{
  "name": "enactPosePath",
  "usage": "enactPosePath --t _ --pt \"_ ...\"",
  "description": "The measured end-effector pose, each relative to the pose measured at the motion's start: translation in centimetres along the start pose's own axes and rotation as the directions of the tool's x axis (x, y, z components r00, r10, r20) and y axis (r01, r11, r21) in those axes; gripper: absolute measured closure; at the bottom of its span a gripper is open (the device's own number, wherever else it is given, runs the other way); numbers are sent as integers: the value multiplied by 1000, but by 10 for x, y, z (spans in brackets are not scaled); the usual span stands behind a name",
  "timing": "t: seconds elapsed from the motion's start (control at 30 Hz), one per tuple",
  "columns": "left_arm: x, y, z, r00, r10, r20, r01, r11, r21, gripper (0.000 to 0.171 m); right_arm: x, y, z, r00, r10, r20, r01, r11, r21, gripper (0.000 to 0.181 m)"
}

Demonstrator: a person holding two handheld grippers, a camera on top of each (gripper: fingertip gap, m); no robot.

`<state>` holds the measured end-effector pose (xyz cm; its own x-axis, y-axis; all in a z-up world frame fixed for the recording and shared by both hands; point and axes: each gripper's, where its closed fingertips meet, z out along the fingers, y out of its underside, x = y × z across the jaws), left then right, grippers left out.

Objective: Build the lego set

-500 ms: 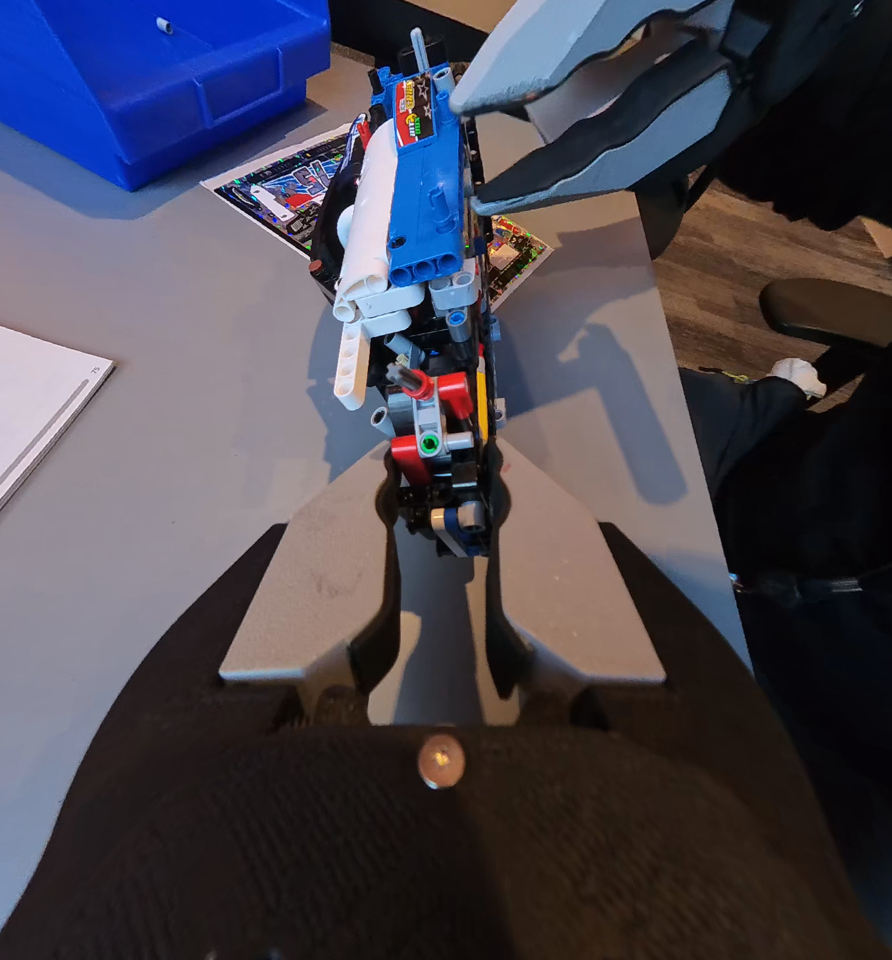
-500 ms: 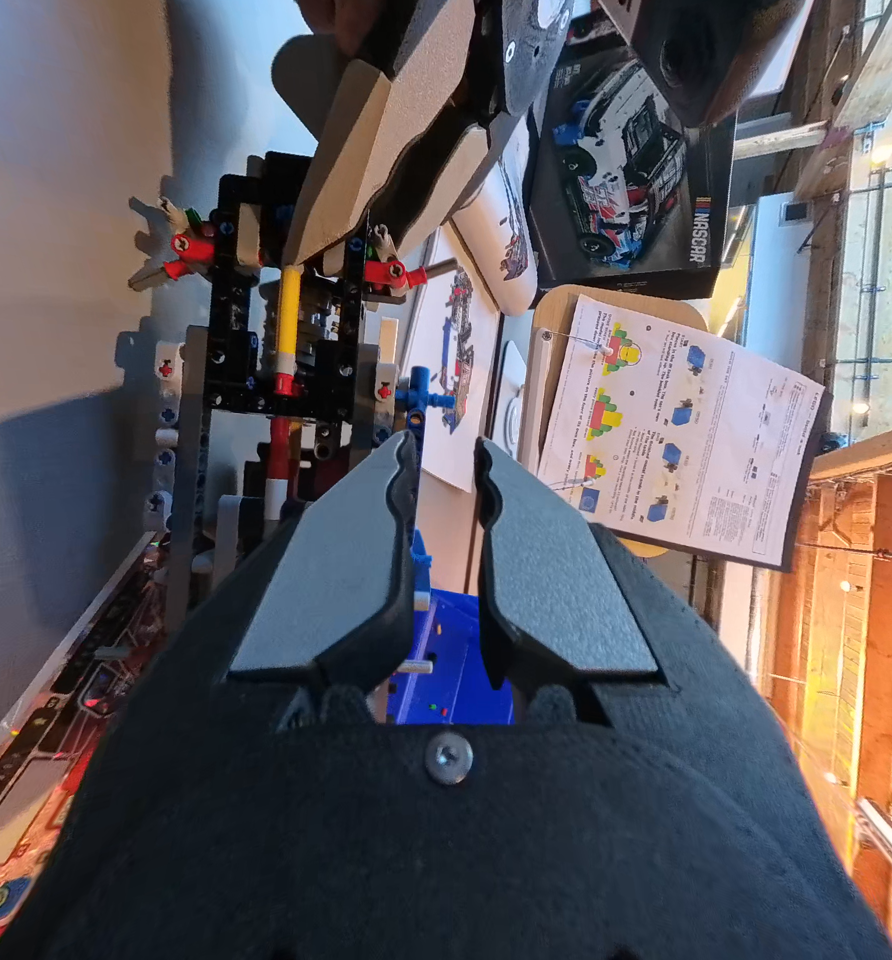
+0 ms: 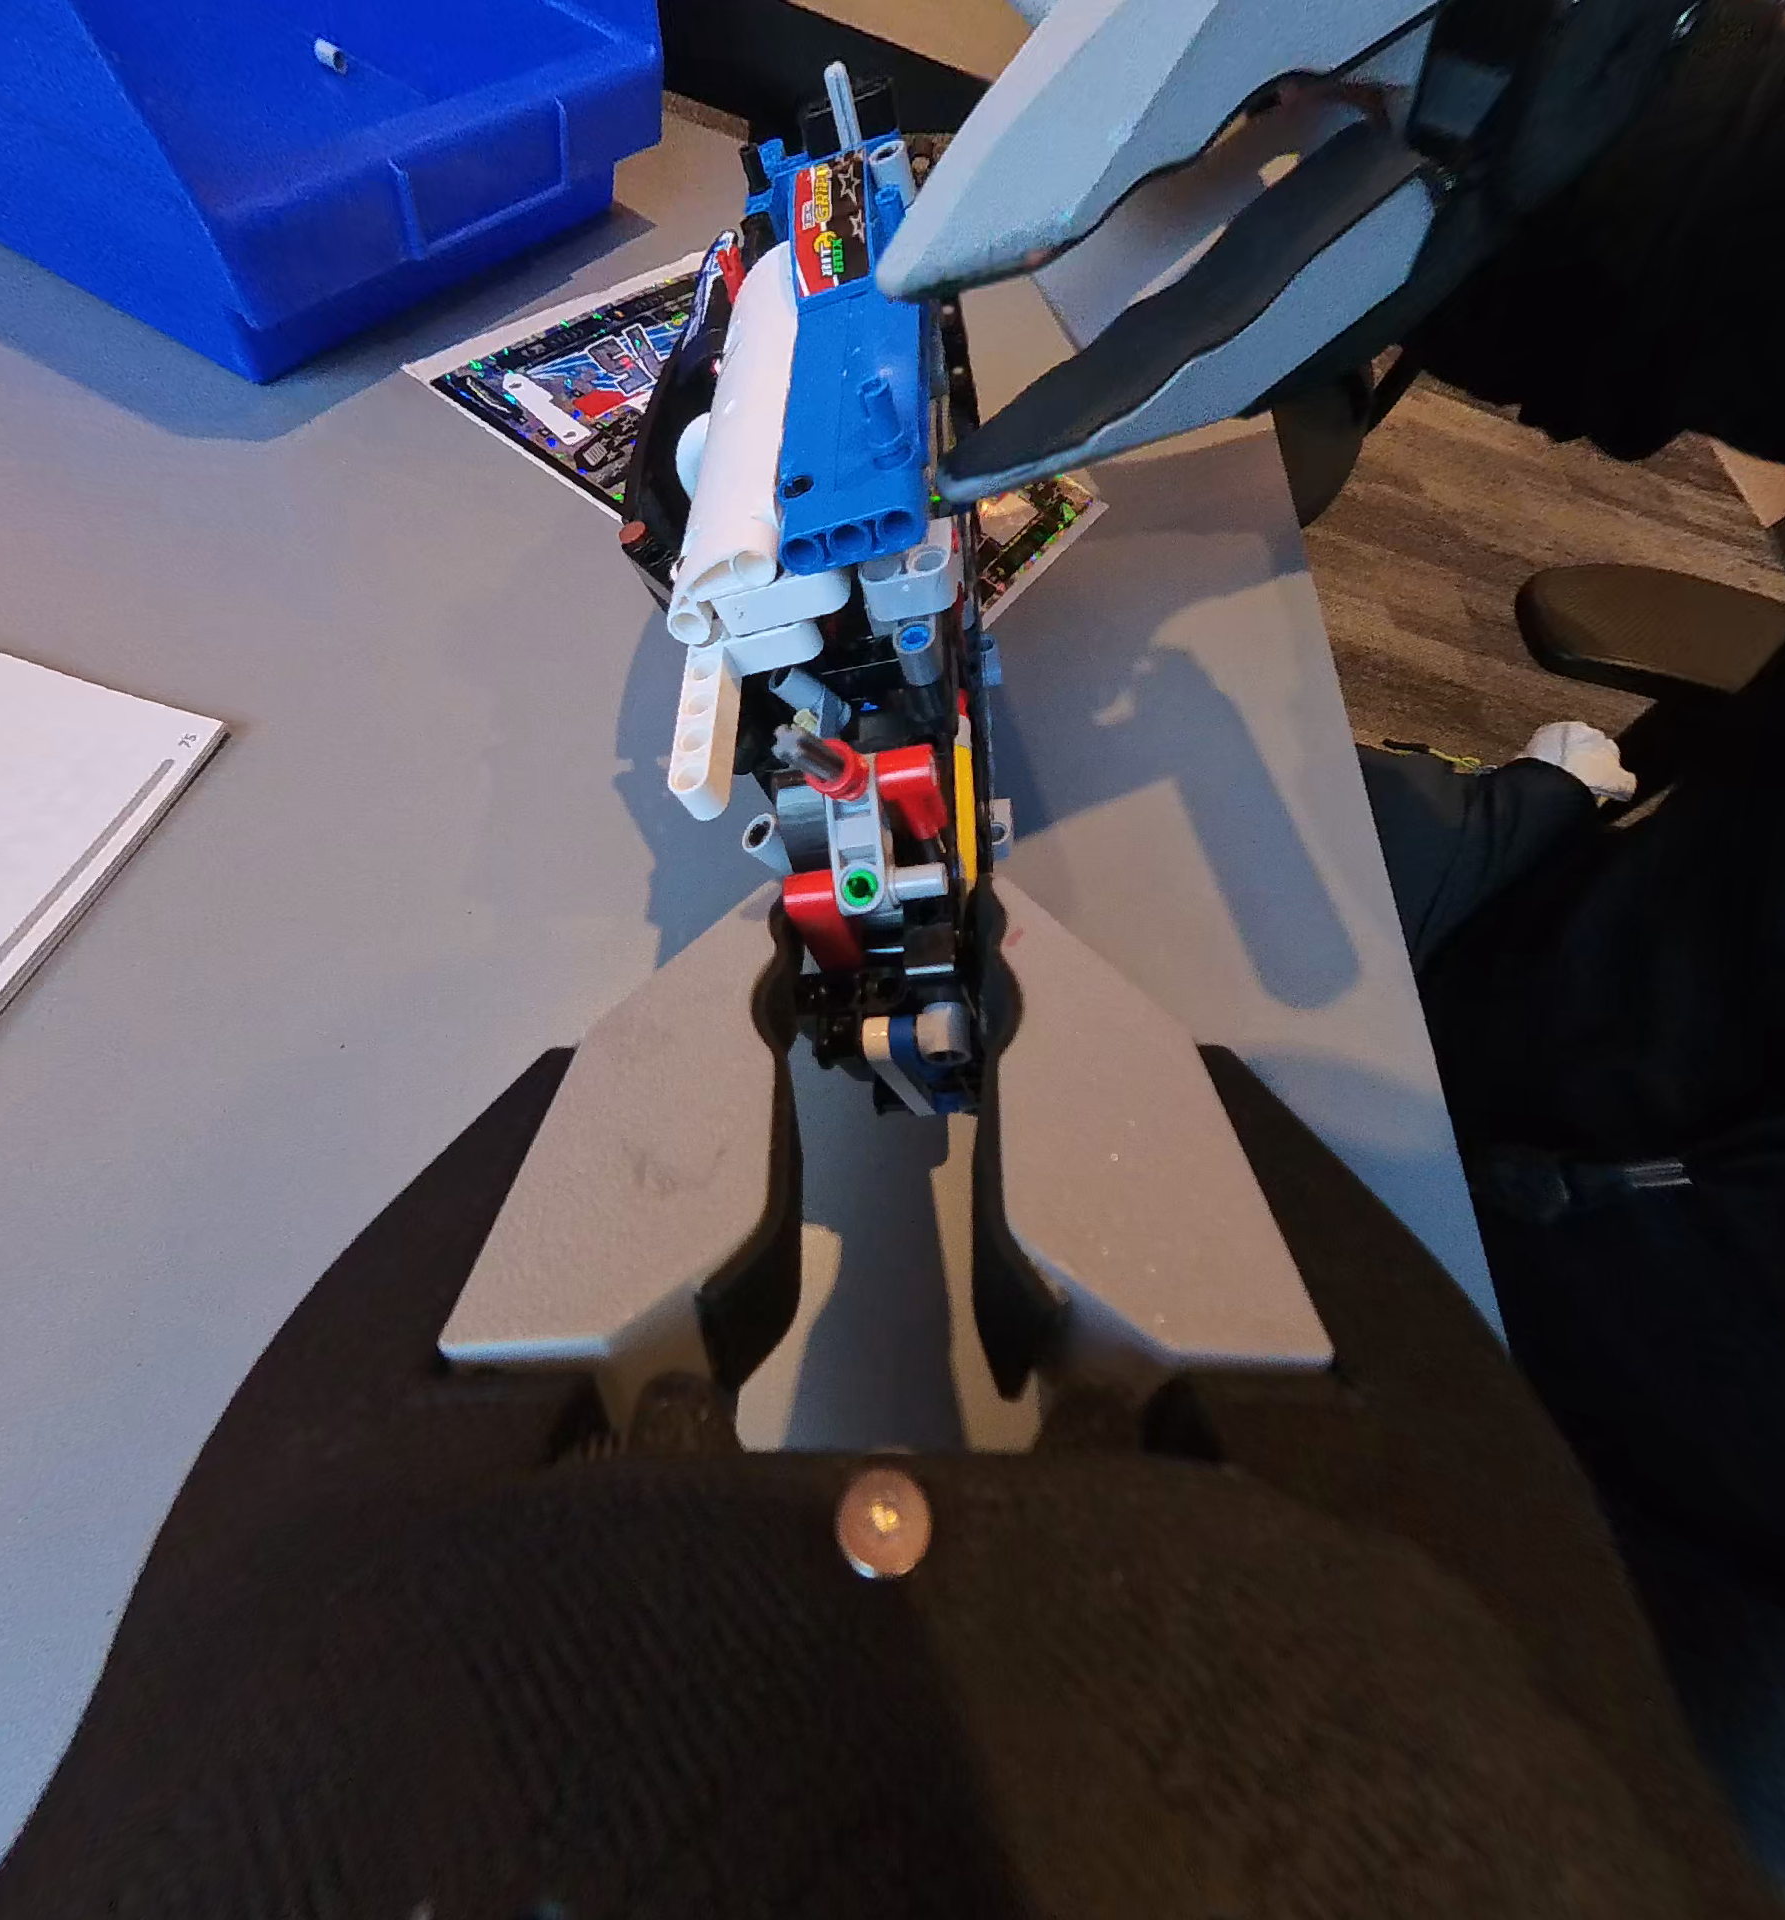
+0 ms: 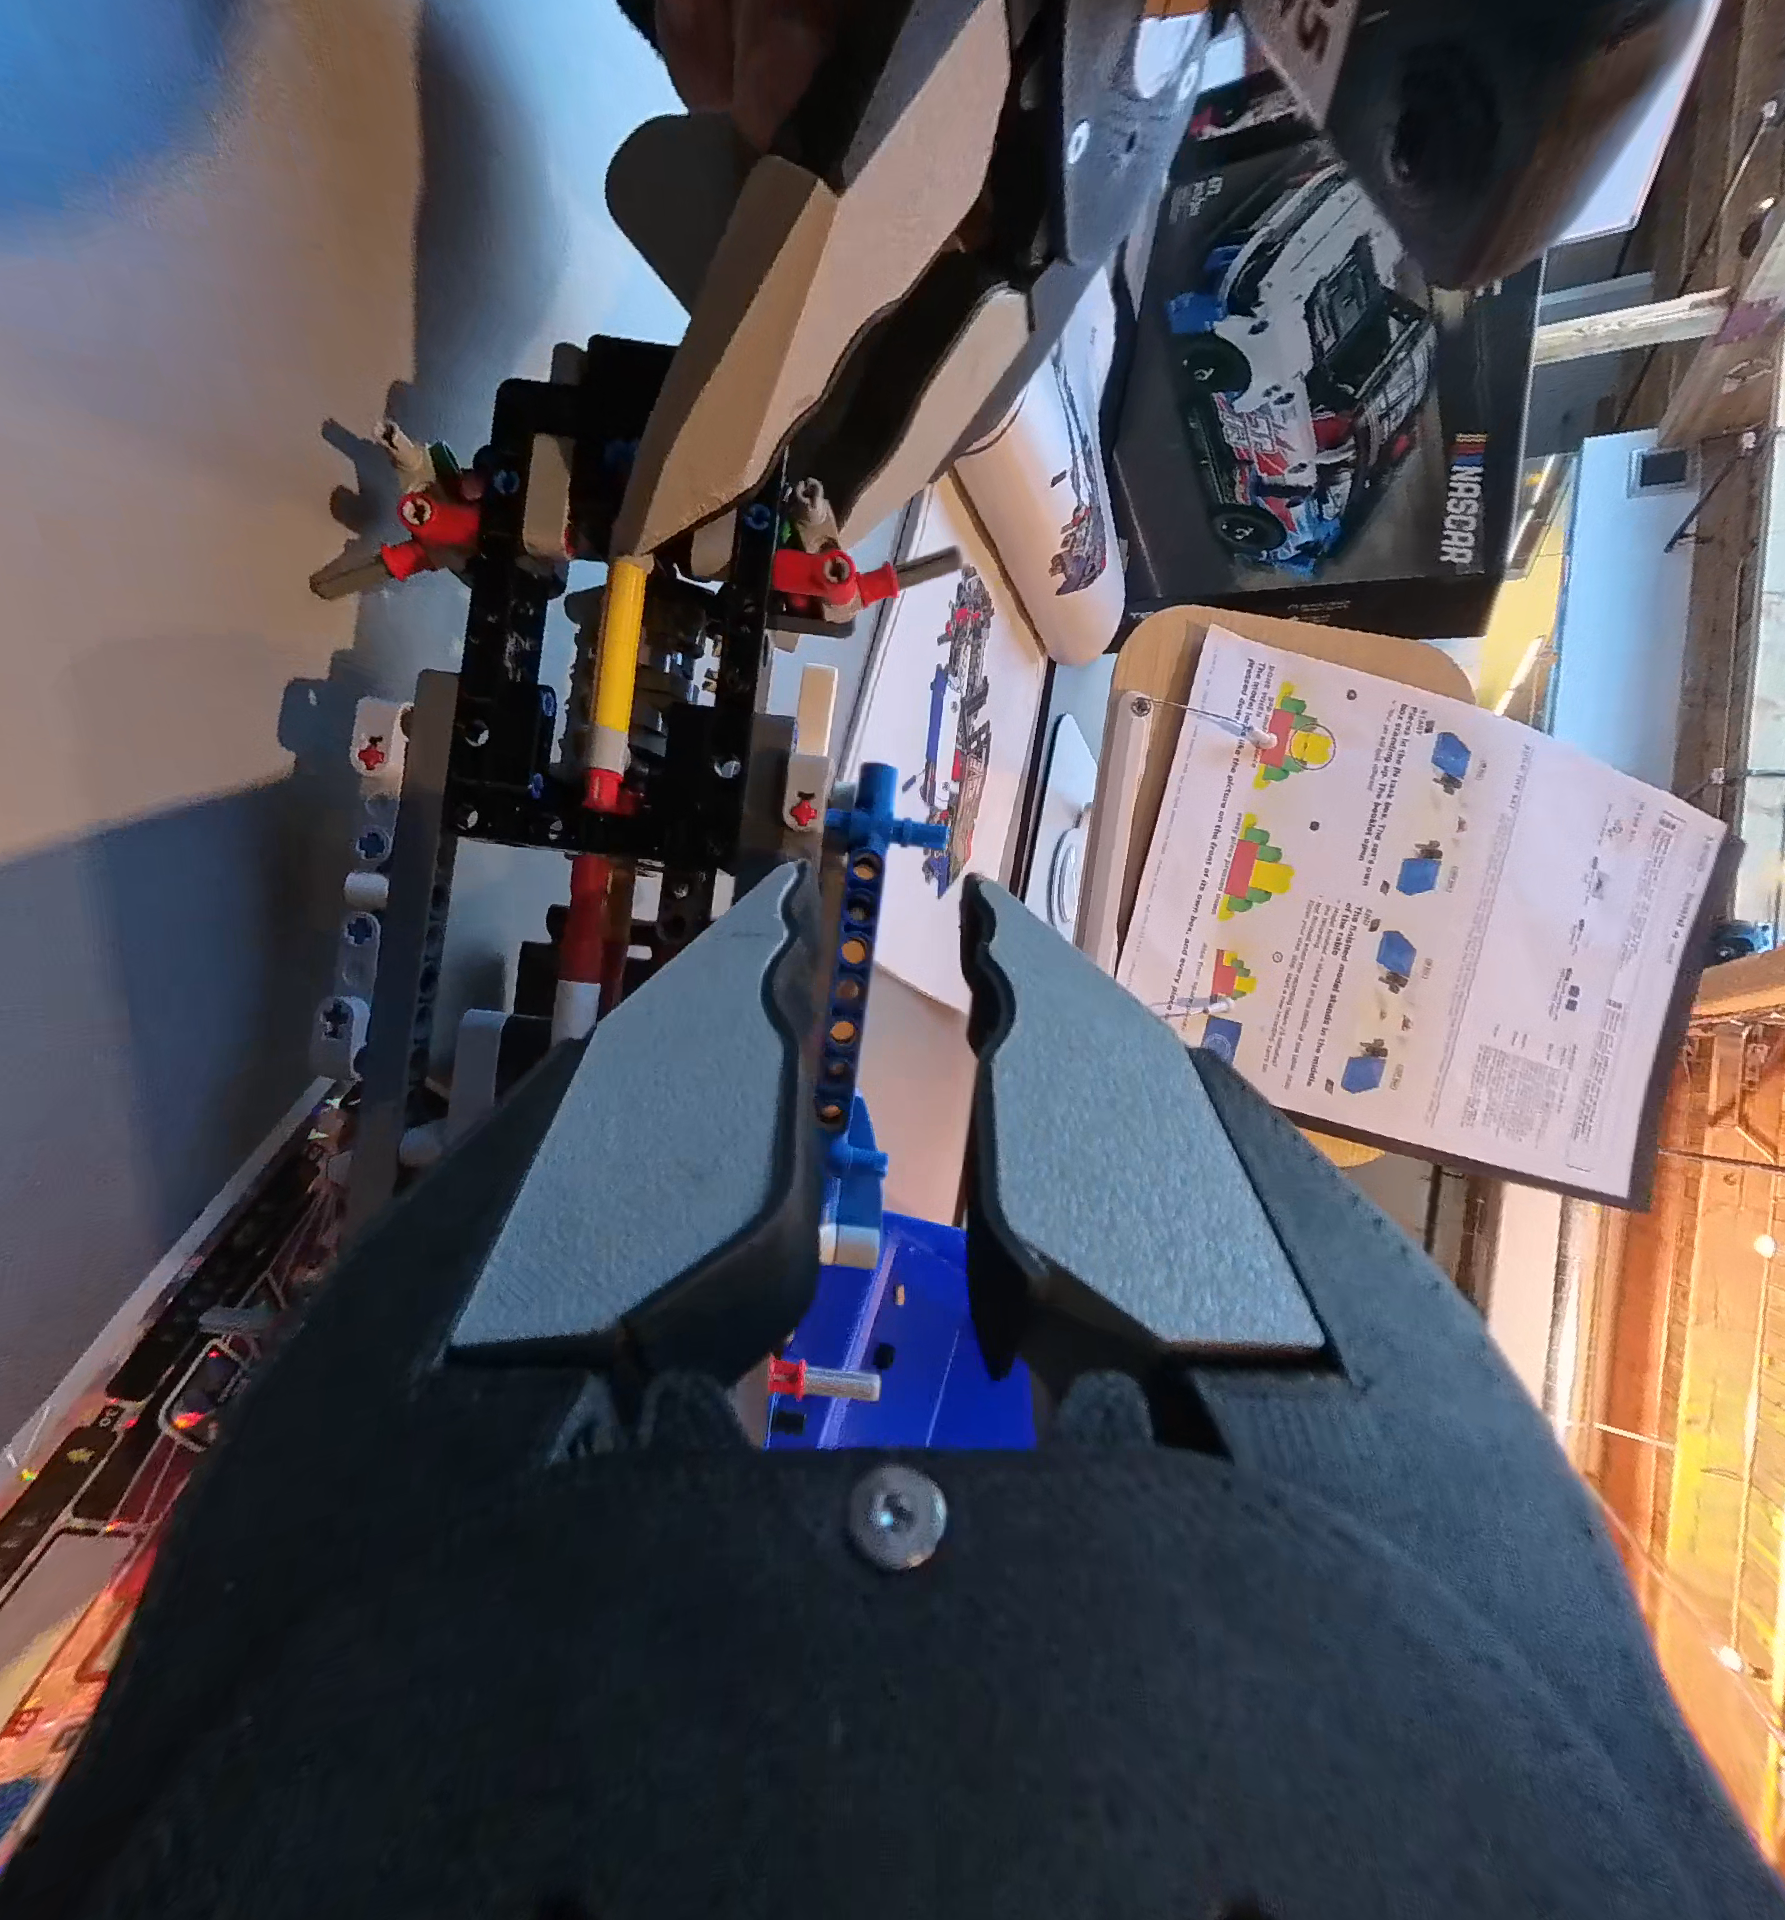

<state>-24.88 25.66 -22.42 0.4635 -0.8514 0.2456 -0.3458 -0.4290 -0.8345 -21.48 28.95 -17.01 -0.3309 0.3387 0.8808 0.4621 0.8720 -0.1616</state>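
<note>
The left gripper (image 3: 883,966) clamps the near end of the blue, white and black plastic lego car frame (image 3: 836,582) above the grey table (image 3: 296,935). The right gripper (image 4: 883,914) is spread apart, empty, beside the frame's blue perforated beam (image 4: 846,987).

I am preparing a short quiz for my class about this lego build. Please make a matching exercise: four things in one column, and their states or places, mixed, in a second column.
Things
1. left gripper
2. right gripper
3. blue bin
4. sticker sheet

States or places
A. lies flat on the table under the far end of the model
B. shut on the lego model
C. stands at the far left of the table
D. open beside the model

Pairs: 1-B, 2-D, 3-C, 4-A
</note>
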Motion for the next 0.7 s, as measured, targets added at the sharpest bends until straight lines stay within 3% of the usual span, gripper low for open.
enactPosePath --t 0.7 --pt "0 0 0 1000 15 9 -15 1000 -6 143 3 -5 8 974 -203 100 208 977 -42 158"
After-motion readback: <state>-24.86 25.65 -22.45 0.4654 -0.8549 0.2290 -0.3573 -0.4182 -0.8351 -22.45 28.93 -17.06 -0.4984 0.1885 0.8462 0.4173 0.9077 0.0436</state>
